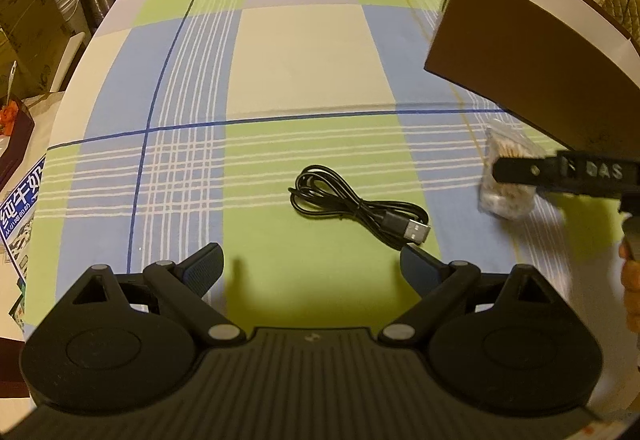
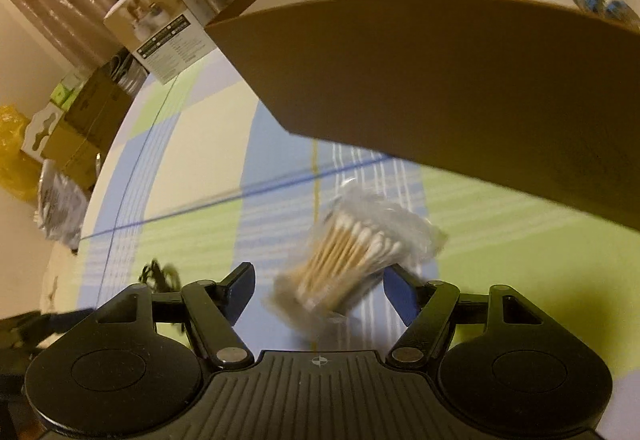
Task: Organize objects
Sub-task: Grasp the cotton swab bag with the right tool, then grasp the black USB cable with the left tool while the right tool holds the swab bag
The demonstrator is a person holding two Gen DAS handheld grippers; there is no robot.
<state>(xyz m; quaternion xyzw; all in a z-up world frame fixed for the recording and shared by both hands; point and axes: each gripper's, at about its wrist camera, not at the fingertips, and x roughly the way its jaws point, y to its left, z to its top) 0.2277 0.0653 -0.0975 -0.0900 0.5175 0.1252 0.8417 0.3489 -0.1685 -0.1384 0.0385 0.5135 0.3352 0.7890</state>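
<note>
Right now the released right claw straddles the cotton swab bag; left claw also released

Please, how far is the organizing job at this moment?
Done: nothing clearly; the brown box's inside is hardly visible. In hand: the right gripper is open around the blurred bag of cotton swabs beside the box; whether the fingers touch it cannot be told. Left: the black USB cable lies on the tablecloth ahead of the open, empty left gripper.
</note>
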